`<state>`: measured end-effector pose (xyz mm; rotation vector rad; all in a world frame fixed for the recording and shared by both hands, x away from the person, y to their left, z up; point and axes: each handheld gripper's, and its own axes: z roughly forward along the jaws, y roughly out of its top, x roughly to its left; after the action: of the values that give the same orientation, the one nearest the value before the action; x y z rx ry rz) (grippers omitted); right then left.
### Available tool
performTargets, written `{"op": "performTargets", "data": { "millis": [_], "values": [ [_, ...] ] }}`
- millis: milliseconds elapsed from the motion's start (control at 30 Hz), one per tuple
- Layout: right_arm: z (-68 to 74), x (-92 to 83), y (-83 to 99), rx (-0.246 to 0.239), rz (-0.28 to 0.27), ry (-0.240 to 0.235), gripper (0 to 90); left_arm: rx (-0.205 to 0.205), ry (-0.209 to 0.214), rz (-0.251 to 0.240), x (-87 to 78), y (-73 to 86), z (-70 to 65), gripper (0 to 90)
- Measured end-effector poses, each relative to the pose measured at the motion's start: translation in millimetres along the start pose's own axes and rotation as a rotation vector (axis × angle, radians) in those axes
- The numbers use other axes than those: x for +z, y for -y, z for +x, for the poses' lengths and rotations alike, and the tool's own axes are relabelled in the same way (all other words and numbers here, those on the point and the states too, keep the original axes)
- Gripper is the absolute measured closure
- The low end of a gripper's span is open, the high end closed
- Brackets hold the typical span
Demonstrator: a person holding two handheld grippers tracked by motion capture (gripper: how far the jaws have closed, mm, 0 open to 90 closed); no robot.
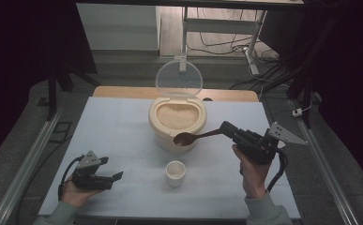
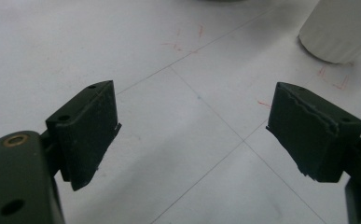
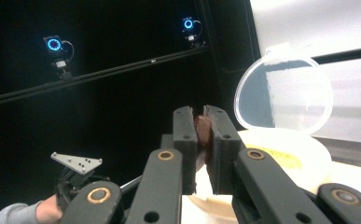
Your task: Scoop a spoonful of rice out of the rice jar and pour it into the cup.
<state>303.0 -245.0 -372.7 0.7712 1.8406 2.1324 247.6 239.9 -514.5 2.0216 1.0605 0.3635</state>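
A cream rice container (image 1: 156, 129) stands mid-table with its clear lid (image 1: 178, 77) swung up and rice (image 1: 177, 116) inside. My right gripper (image 1: 226, 129) is shut on the handle of a brown wooden spoon (image 1: 184, 138), whose bowl hovers at the container's front rim. In the right gripper view the spoon (image 3: 202, 133) is pinched between the jaws of that gripper (image 3: 200, 114), with the container (image 3: 304, 156) and lid (image 3: 285, 91) beyond. A small white cup (image 1: 175, 172) stands in front of the container. My left gripper (image 1: 111, 168) (image 2: 192, 126) is open and empty, low over the table at the front left, with the cup (image 2: 341, 28) ahead to its right.
The white table (image 1: 113, 126) has bare surface around the cup and container. Metal rails run along both sides of the table. Cables and a stand's legs lie on the floor behind. Faint red marks show on the tabletop (image 2: 187, 42).
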Motion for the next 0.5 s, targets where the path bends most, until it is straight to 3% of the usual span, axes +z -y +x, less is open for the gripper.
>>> {"op": "performTargets", "data": {
  "millis": [233,500],
  "values": [
    [-11.7,9.7,-12.9,0.001,-0.026,0.031,82.8,0.001,0.005,0.006,0.7,0.6,0.1,15.8],
    [-33.3,28.4,-27.1,-0.002,0.001,0.117,82.8,0.003,0.004,0.002,0.3,0.1,-0.2,15.8]
  ]
}}
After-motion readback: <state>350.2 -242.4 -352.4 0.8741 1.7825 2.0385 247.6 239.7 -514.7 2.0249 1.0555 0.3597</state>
